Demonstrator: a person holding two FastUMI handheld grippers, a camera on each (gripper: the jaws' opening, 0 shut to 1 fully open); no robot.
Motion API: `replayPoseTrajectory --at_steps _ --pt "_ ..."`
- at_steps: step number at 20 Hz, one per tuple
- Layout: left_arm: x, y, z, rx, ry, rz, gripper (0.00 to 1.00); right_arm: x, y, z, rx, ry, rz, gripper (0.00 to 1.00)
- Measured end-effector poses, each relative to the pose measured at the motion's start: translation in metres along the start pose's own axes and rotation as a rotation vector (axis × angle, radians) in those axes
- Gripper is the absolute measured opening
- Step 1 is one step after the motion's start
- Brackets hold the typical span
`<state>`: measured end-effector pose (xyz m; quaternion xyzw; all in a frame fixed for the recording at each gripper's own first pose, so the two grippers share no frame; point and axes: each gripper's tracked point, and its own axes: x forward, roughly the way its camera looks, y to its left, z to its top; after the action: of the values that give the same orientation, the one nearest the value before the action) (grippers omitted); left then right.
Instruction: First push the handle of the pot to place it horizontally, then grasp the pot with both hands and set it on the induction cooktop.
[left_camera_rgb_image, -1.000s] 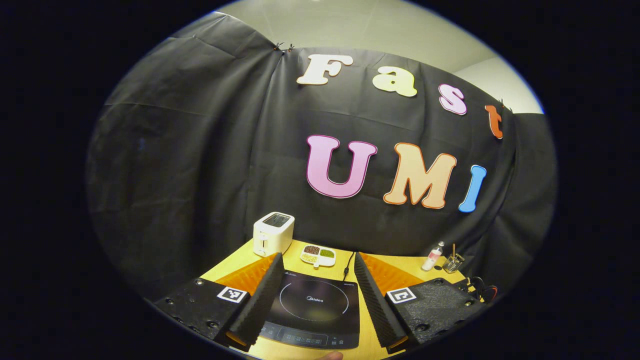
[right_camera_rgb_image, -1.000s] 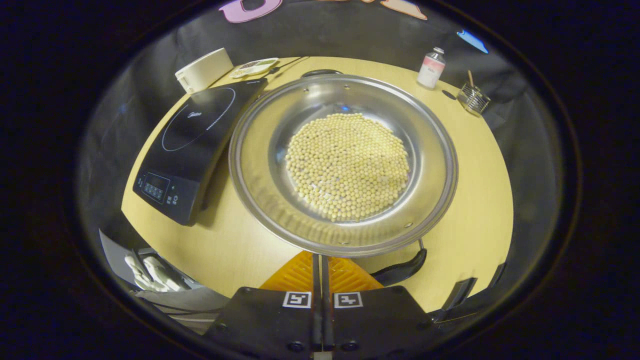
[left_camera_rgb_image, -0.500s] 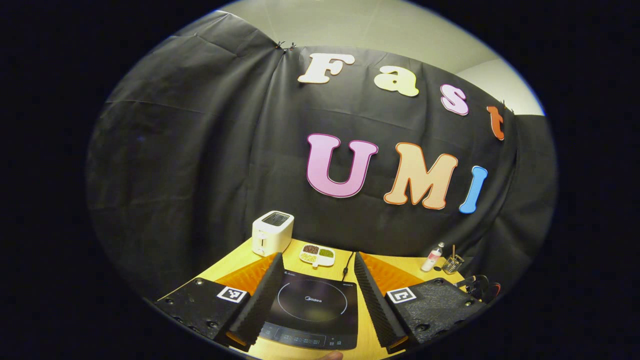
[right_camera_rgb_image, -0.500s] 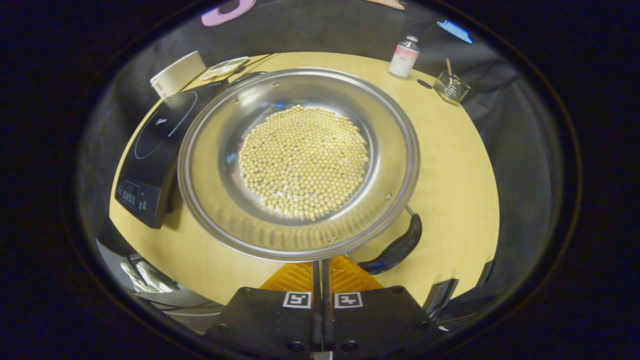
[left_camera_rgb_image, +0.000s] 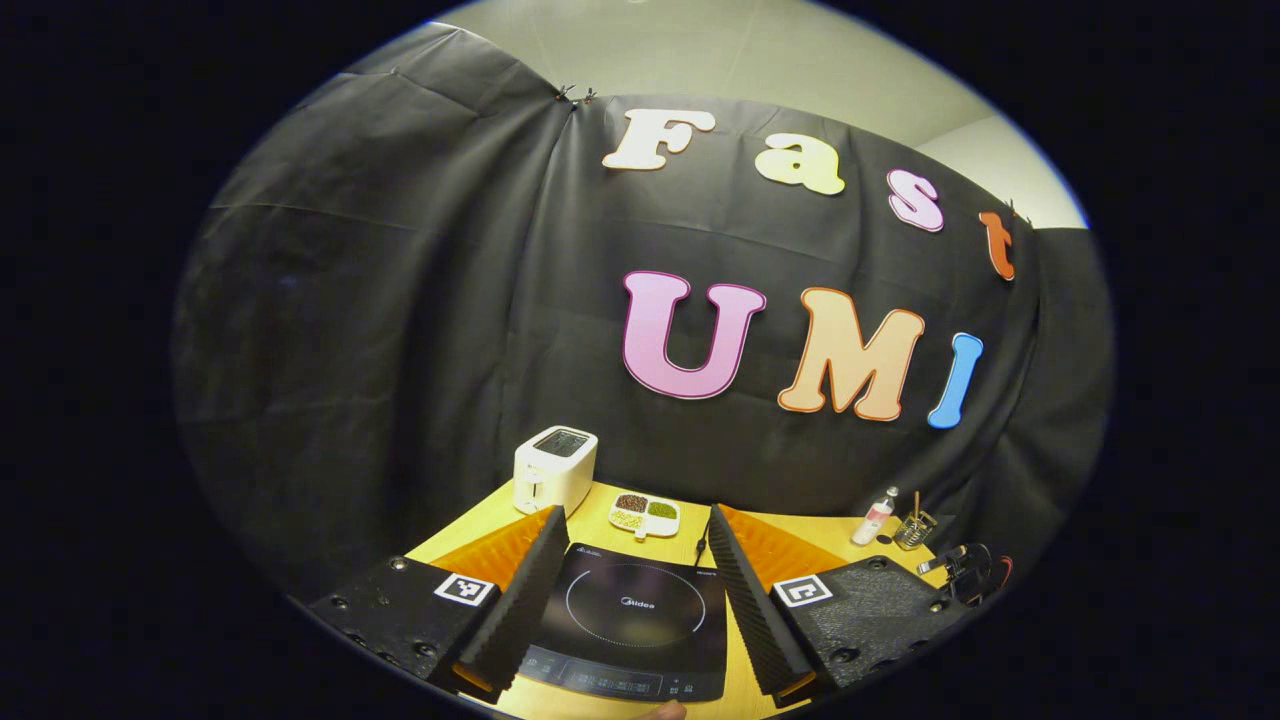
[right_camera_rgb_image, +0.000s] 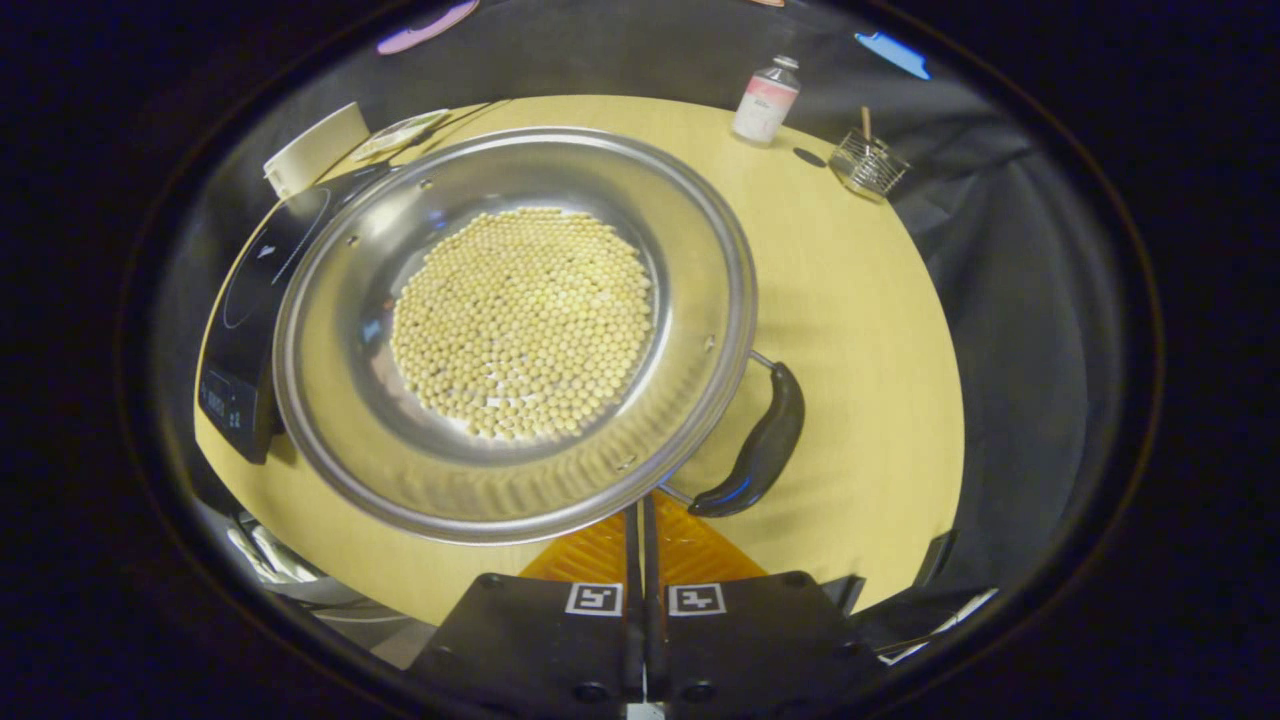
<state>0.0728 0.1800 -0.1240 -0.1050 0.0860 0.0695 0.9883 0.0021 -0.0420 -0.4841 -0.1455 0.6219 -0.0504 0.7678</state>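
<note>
Steel pot (right_camera_rgb_image: 330, 400) sits just ahead of the closed right hand-held gripper (right_camera_rgb_image: 641, 520).

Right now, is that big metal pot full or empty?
Partly filled: pale round beans cover the bottom of the pot in a shallow layer, and its shiny sloping walls are bare above them.

- You get dim, warm light in both views, with strong fisheye bending toward the edges.
- Glare streaks the pot (right_camera_rgb_image: 515, 330) rim, and its handle (right_camera_rgb_image: 752, 450) casts a soft shadow.
</note>
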Motion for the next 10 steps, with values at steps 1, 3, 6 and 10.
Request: replayPoseTrajectory --at_steps 1,3,6,10 --pt "0.0 0.001 -0.001 -0.001 0.001 0.002 0.86 0.003 -0.005 0.002 0.002 0.003 -0.005 0.03" --pt "0.001 0.002 -0.001 -0.003 0.002 0.003 0.86 0.006 -0.015 0.01 -0.007 0.008 -0.022 0.03" --pt "0.002 0.004 -0.004 -0.006 0.01 0.008 0.86 0.012 -0.028 0.021 -0.009 0.02 -0.05 0.03" --pt "0.005 0.004 -0.007 -0.009 0.016 0.011 0.87 0.02 -0.041 0.03 -0.038 0.029 -0.084 0.03"
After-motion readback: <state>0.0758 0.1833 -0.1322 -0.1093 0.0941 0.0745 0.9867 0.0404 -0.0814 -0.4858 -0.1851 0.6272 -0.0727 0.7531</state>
